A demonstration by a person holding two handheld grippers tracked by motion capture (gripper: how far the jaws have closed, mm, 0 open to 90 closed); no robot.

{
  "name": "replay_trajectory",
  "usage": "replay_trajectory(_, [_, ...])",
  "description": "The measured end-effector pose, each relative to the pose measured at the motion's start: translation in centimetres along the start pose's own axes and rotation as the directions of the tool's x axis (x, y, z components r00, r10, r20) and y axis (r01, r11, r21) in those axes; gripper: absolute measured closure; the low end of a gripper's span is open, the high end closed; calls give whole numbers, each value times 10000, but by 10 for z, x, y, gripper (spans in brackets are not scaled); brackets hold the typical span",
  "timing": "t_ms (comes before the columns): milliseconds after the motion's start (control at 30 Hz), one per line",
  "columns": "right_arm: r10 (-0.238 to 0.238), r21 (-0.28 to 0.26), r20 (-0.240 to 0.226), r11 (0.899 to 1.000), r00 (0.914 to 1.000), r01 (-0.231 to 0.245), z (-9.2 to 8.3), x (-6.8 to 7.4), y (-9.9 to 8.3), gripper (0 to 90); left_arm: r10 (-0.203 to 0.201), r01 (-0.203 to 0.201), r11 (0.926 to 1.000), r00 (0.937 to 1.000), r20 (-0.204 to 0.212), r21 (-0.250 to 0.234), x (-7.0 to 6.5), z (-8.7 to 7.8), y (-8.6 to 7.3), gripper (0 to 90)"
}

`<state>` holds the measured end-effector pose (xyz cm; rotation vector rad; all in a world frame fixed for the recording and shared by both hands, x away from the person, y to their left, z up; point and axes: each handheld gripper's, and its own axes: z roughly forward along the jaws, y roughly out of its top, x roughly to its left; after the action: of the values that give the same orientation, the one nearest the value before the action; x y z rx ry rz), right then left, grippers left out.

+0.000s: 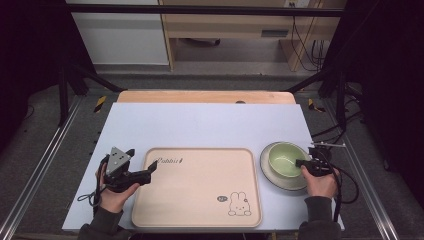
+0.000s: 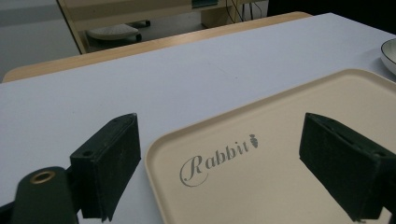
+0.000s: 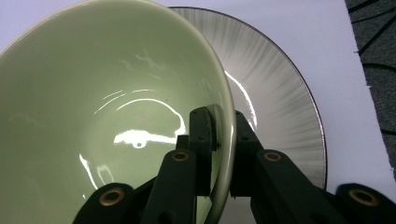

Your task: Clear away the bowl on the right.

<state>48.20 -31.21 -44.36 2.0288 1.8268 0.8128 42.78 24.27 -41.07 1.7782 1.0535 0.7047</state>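
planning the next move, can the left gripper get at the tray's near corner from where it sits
Probably yes: the left gripper is open, its fingers straddling the tray corner, with nothing between.

Both hands low at the near edge, one gripper spread, the other clamped.

The left hand (image 1: 114,192) comes in from the bottom left, holding the left gripper (image 1: 150,171) roughly level and pointing to the right, its jaws wide apart with nothing pressed between them. The right hand (image 1: 320,182) comes in from the bottom right; the right gripper (image 1: 300,163) points up and left, its jaws pinched on the bowl (image 1: 286,158) rim, one inside and one outside.
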Motion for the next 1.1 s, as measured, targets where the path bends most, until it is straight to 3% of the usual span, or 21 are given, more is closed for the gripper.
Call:
replay_trajectory(767, [94, -343, -218, 9994, 9997, -101, -6, 1, -1, 844, -12, 12, 10000, 10000, -2, -18, 1, -1, 0, 123])
replay_trajectory(1100, [-195, -416, -157, 9990, 9997, 188, -10, 5, -1, 841, -44, 44, 10000, 10000, -11, -64, 1, -2, 1, 124])
